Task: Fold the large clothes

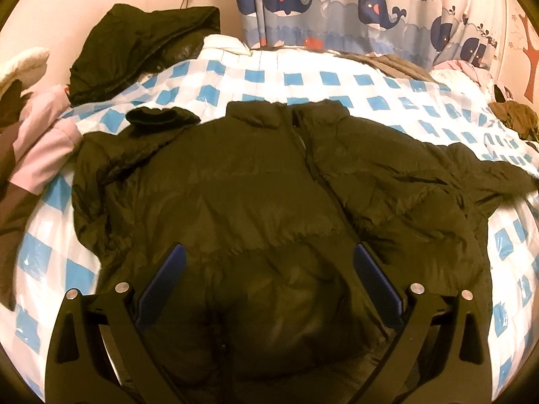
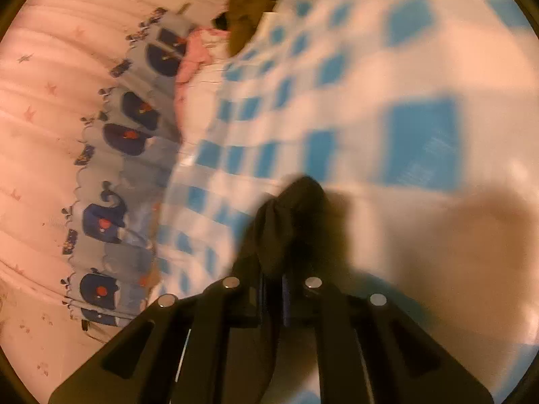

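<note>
Left wrist view: jacket (image 1: 269, 195) lies flat mid-bed, collar toward the far edge w/ the whale curtain (image 1: 337, 3), long axis running straight away from the left gripper (image 1: 269, 269), whose jaws hang wide apart over the hem, nothing held. Right wrist view: blurry, right gripper (image 2: 273, 282) clamped on dark fabric (image 2: 289, 222), prob a sleeve, over the checked sheet (image 2: 370, 77). No readable labels anywhere.
</note>
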The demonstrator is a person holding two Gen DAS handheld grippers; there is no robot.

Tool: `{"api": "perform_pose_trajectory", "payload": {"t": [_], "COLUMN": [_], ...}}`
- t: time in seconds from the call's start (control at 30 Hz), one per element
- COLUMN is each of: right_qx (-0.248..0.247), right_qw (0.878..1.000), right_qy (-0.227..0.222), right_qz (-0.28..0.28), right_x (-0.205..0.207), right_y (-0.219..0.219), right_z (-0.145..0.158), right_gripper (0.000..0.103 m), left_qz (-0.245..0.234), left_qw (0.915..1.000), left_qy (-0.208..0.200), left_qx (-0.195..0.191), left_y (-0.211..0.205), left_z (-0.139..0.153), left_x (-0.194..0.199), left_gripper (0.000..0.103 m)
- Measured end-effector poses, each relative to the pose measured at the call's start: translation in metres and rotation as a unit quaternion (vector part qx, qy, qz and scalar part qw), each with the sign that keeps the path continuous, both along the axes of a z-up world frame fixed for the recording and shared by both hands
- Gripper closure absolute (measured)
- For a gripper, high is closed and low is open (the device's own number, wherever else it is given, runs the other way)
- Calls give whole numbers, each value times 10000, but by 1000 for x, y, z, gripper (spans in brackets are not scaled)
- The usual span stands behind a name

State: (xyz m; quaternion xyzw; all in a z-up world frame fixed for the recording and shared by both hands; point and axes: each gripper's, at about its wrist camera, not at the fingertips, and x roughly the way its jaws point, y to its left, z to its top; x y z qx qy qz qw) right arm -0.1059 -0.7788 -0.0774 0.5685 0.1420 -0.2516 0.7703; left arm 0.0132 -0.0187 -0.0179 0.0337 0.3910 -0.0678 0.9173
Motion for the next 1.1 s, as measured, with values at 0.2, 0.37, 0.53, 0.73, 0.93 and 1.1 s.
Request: {"api": "perform_pose_trajectory", "payload": {"t": [0.2, 0.37, 0.53, 0.73, 0.93, 1.1], "right_qx": [-1495, -1359, 78, 887, 1694, 1880], "right_qw": [9750, 8996, 8135, 8277, 8225, 8198], "right_qy": [-87, -35, 427, 306, -575, -1114], "right_qz": [1640, 4151, 5799, 5533, 5399, 5293], "right_x": [-54, -74, -61, -39, -23, -30], "right_y": [126, 296, 431, 477, 483, 482], "right_z": [49, 55, 7, -38, -43, -30], "right_gripper": [30, 10, 10, 10, 8, 8], "left_qz": [-64, -3, 138, -645, -1706, -1277], "left_qw": [9973, 9963, 9852, 9635, 9454, 9758], "left_qy": [58, 297, 899, 1513, 1942, 1179], "left_qx": [-732, -806, -1453, -2114, -1986, -1329], "left_y": [48, 100, 153, 151, 102, 75], "left_z": [28, 30, 13, -18, -53, -63], "left_x": [-45, -103, -152, -203, -229, -175], "left_gripper": [8, 8, 8, 8, 8, 8]}}
